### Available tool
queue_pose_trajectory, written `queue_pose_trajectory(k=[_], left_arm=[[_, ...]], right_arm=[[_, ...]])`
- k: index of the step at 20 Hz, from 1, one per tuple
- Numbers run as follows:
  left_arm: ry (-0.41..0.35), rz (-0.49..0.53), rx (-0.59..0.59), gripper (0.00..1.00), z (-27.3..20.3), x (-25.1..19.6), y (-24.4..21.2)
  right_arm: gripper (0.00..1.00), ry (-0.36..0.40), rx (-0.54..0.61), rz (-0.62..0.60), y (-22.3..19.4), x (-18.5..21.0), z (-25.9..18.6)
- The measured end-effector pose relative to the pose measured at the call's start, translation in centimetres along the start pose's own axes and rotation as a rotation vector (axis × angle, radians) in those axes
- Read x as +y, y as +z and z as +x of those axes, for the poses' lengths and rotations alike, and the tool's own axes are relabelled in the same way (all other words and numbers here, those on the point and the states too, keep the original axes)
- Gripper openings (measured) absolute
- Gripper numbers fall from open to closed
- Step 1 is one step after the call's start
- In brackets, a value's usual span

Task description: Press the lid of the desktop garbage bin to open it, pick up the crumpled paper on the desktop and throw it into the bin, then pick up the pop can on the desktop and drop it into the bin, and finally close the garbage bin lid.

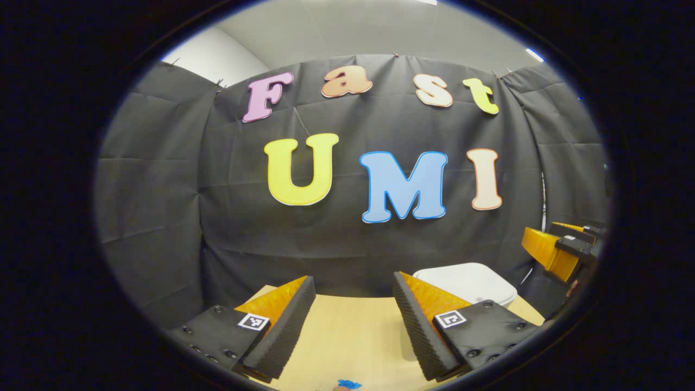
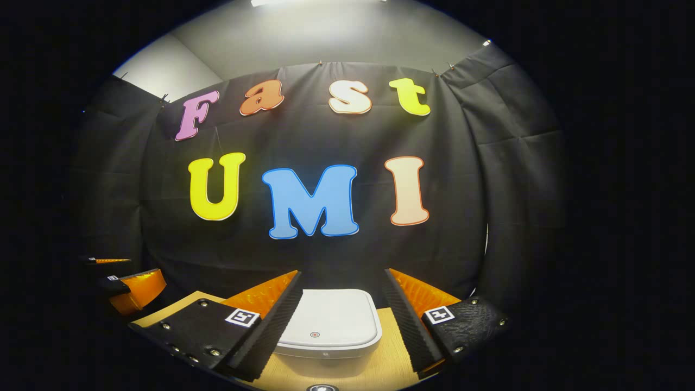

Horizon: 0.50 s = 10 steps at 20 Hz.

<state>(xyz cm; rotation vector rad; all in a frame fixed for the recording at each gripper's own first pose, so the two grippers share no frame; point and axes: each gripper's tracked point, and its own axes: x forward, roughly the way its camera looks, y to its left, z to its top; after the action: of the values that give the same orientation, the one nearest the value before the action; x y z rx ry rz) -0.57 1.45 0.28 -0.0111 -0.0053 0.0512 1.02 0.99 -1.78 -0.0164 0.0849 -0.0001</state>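
Bin (image 2: 328, 323) lid closed, dead ahead and just below the spread-apart right gripper (image 2: 342, 320); left gripper (image 1: 353, 326), also spread and empty, sits off to its side.

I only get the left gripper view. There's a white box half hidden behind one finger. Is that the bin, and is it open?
Observer: Yes, that's it. In the right gripper view the bin shows whole, and its lid lies flat and shut.
Operator: What is the other gripper pointing at?
Observer: The right gripper is open and faces the bin squarely. The bin shows ahead, between its two fingers.
Operator: Is there anything on the lid to press?
Observer: A small red dot sits near the lid's front edge.
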Motion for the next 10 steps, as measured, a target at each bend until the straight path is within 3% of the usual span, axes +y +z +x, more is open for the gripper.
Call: queue_pose_trajectory(k=[1,2,4,5,6,7,8,10], left_arm=[[0.001,0.000,0.001,1.00,0.0,0.2,0.0],[0.002,0.000,0.003,1.00,0.0,0.3,-0.1],[0.005,0.000,0.005,1.00,0.1,0.5,-0.2],[0.006,0.000,0.005,1.00,0.1,0.7,-0.1],[0.008,0.001,0.004,1.00,0.0,0.7,0.0],[0.009,0.001,0.003,1.00,0.2,0.8,-0.1],[0.012,0.002,0.003,0.89,0.3,0.9,-0.1],[0.017,0.003,0.004,0.89,0.3,1.2,-0.1]], right_arm=[[0.98,0.002,0.005,-0.004,-0.2,0.0,0.2],[0.88,0.005,0.010,-0.006,-0.3,0.1,0.2],[0.94,0.007,0.020,-0.010,-0.5,0.3,0.3],[0.76,0.017,0.026,-0.011,-0.9,0.6,0.2],[0.75,0.020,0.036,-0.011,-0.9,0.8,0.1],[0.69,0.027,0.044,-0.008,-1.5,0.8,0.6],[0.54,0.024,0.054,-0.006,-1.5,0.8,0.4],[0.23,0.002,0.061,0.000,-2.0,0.4,0.8]])
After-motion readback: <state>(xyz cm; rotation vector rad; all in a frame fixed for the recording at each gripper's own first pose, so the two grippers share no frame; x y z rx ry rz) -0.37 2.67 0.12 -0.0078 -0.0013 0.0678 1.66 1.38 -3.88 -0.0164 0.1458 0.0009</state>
